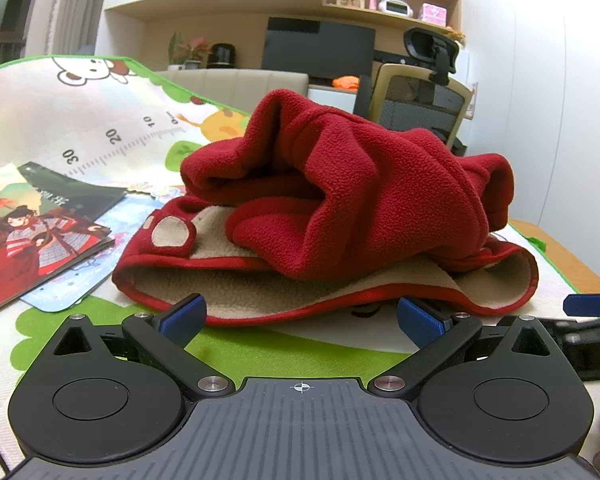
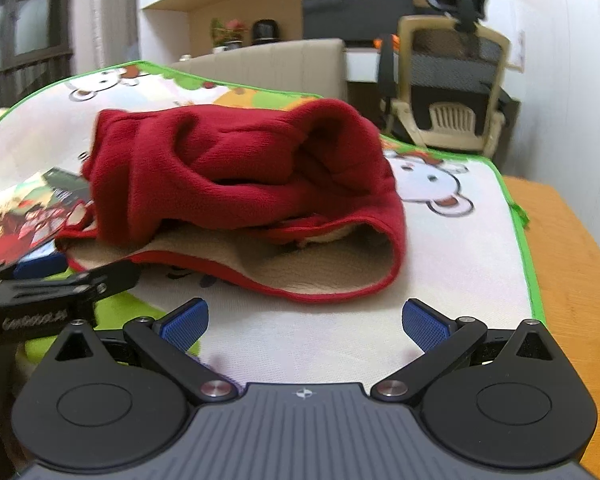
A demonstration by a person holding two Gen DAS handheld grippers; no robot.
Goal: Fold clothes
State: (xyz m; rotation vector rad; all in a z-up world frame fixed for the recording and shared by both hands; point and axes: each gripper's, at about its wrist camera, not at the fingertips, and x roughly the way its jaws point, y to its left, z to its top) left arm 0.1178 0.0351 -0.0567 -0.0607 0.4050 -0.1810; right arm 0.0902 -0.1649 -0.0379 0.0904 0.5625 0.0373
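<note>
I have a red fleece garment bunched in a heap on the cartoon play mat, and that heap is my landmark for everything else. Its beige lining shows along the near hem, edged with a thin red binding, and a beige patch sits on the heap's left side. I judge it soft, light and limp: thick pile, rounded folds, nothing stiff in it. It should drape when lifted and cling a little to itself, not slide. It will not break, but a pinch in the bulky middle would gather several layers at once. The near hem is where I would take hold, one claw toward each end of the curved edge, where the cloth lies thin and flat on the mat.

My left gripper sits just in front of the heap, its blue pads spread wide and holding nothing, the hem lying right between and beyond the tips. My right gripper hangs near the heap's right end, also spread wide and empty, with bare mat between it and the hem. The right wrist view is blurred, so I cannot be sure how close its tips are to the cloth.

Left of the heap lie some picture books, one corner close to the fabric. Beyond the heap stands an office chair, and to the right of it the wooden table shows past the mat's green border.
</note>
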